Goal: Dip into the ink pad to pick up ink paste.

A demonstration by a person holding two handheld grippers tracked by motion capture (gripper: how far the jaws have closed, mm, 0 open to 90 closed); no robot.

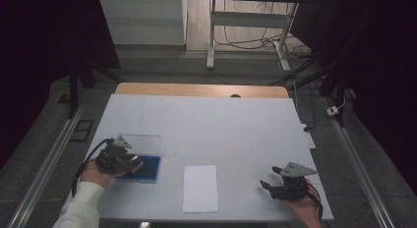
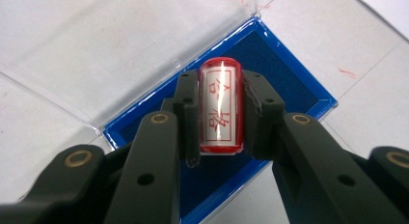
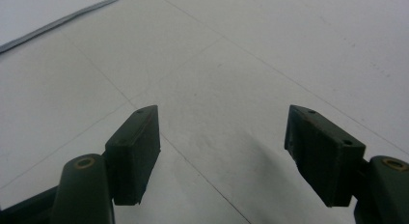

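Facing up between the jaws, stamp [image 2: 220, 108] with unreadable red characters.

A lab or test room: a white-covered table [image 1: 206, 125] stands between metal floor rails [image 1: 46, 159], dark curtains [image 1: 44, 51] hang at both sides, and loose cables [image 1: 251, 41] lie under a desk frame [image 1: 246, 21] behind.

High view above the near edge of the table [image 1: 196, 120], looking forward and down, both tongs views close over its surface
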